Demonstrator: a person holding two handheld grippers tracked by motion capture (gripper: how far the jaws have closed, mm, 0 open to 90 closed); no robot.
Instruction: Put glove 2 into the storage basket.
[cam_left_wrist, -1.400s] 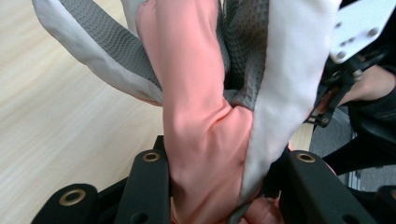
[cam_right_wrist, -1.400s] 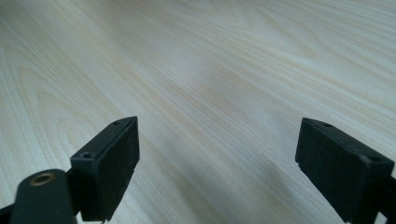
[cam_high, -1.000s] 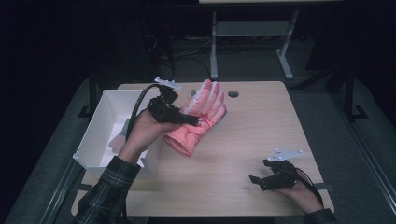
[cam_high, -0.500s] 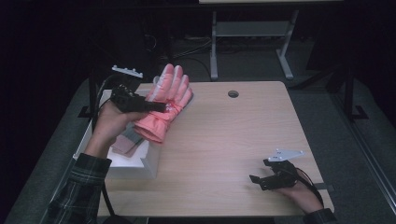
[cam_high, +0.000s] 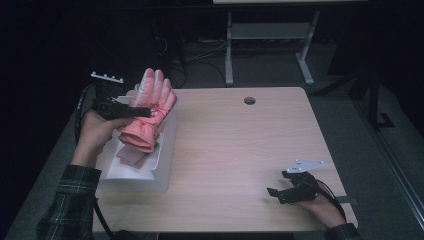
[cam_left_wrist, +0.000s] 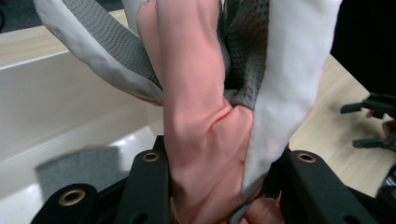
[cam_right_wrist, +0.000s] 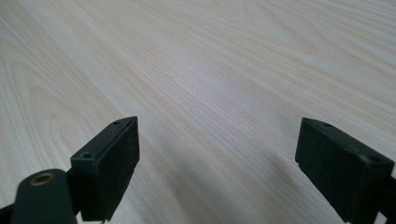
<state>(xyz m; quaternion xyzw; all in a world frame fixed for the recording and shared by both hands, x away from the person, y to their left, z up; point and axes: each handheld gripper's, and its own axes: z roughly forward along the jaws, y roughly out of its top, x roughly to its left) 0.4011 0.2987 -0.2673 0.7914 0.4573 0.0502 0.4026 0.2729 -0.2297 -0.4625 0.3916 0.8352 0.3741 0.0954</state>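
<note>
- The pink ski glove (cam_high: 148, 112) hangs in the air over the white open box (cam_high: 162, 150) at the table's left edge, clamped across its middle by the left gripper (cam_high: 131, 112) — in the left gripper view the two black jaws press on pink fabric from both sides.
- Its long axis runs roughly upright and tilted: pale fingertips point up and away from the person, the cuff hangs down toward the box.
- In the left gripper view the grey waffle-textured palm patches (cam_left_wrist: 112, 42) and white finger panels fan out above the jaws.
- Inside the box, right under the cuff, lies a flat brownish folded piece (cam_high: 131, 156); what it is I cannot tell.
- The right gripper (cam_high: 284, 190) rests low near the table's front right corner, well apart from the glove, jaws wide apart over bare wood.
- The wooden table (cam_high: 240, 150) is light-grained, with a round cable hole (cam_high: 249, 100) near its far edge — a dark room and grey floor lie around it.
</note>
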